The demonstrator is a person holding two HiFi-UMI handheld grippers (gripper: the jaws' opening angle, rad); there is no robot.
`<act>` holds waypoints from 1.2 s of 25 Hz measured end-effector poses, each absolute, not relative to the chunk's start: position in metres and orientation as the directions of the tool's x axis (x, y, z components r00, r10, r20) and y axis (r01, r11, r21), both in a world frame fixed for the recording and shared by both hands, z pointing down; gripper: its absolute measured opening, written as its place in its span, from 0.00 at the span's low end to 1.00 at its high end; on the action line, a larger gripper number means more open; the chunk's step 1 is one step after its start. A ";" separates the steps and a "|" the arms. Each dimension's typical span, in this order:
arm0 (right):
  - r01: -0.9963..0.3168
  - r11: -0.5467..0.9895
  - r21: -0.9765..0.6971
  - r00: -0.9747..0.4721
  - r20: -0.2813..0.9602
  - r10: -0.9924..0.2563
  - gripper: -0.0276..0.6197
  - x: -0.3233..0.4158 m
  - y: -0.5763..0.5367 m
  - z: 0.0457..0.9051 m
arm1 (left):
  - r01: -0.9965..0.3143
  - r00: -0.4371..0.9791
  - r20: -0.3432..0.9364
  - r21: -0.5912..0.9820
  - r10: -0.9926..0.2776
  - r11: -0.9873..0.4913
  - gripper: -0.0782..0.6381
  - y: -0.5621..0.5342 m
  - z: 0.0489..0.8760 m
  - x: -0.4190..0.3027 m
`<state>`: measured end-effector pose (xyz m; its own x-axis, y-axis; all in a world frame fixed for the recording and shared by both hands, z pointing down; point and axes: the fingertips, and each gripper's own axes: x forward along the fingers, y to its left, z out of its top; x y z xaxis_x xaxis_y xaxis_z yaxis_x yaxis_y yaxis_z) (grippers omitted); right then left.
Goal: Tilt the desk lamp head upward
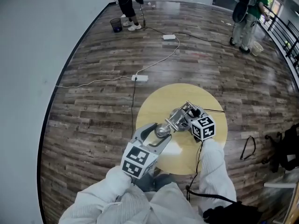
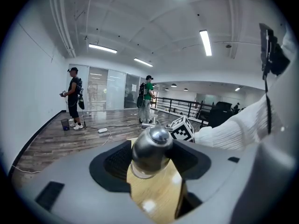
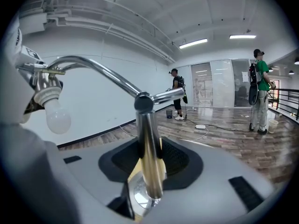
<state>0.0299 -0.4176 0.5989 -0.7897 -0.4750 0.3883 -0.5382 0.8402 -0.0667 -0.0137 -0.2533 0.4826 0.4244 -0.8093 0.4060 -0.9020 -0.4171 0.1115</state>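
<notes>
A chrome desk lamp (image 1: 179, 115) stands on a round yellow table (image 1: 154, 101). My left gripper (image 1: 161, 132) is shut on the rounded lamp head (image 2: 152, 146), with a dark pad pressed against each side of it. My right gripper (image 1: 188, 119) is shut on the lamp's upright post (image 3: 148, 143), just above the base. In the right gripper view the curved arm (image 3: 100, 71) rises from the joint toward the upper left. There a white bulb (image 3: 57, 118) hangs in its socket, pointing downward. The right gripper's marker cube (image 2: 182, 129) shows behind the lamp head.
A white power strip (image 1: 140, 78) and cables lie on the wooden floor beyond the table. Two people stand far off, one (image 1: 126, 3) beside a small bin (image 1: 116, 24), another (image 1: 247, 13) near a railing. Black bags (image 1: 285, 148) sit to the right.
</notes>
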 end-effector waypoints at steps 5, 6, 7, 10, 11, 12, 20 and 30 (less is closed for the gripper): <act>-0.538 0.840 -0.066 -0.787 0.395 -0.473 0.27 0.029 -0.419 0.600 | -0.890 0.447 0.392 0.111 -0.804 -0.441 0.48 -0.262 0.453 -0.011; -0.537 0.841 -0.066 -0.787 0.397 -0.472 0.27 0.029 -0.419 0.600 | -0.886 0.455 0.388 0.111 -0.801 -0.450 0.48 -0.264 0.447 -0.009; -0.537 0.841 -0.066 -0.787 0.398 -0.471 0.27 0.029 -0.419 0.600 | -0.882 0.463 0.385 0.110 -0.798 -0.459 0.48 -0.266 0.441 -0.007; -0.537 0.841 -0.071 -0.788 0.399 -0.469 0.27 0.030 -0.417 0.600 | -0.873 0.476 0.388 0.097 -0.789 -0.479 0.48 -0.272 0.424 -0.003; -0.537 0.841 -0.071 -0.787 0.400 -0.469 0.27 0.029 -0.418 0.599 | -0.872 0.474 0.391 0.086 -0.789 -0.482 0.48 -0.276 0.419 -0.002; -0.538 0.840 -0.072 -0.787 0.401 -0.469 0.27 0.029 -0.419 0.599 | -0.871 0.473 0.389 0.075 -0.790 -0.485 0.48 -0.280 0.413 -0.001; -0.529 0.846 -0.072 -0.787 0.415 -0.457 0.27 0.028 -0.416 0.600 | -0.852 0.497 0.380 0.042 -0.780 -0.522 0.48 -0.306 0.376 0.015; -0.523 0.849 -0.077 -0.792 0.410 -0.451 0.27 0.028 -0.416 0.599 | -0.806 0.551 0.402 0.030 -0.731 -0.591 0.48 -0.346 0.343 0.043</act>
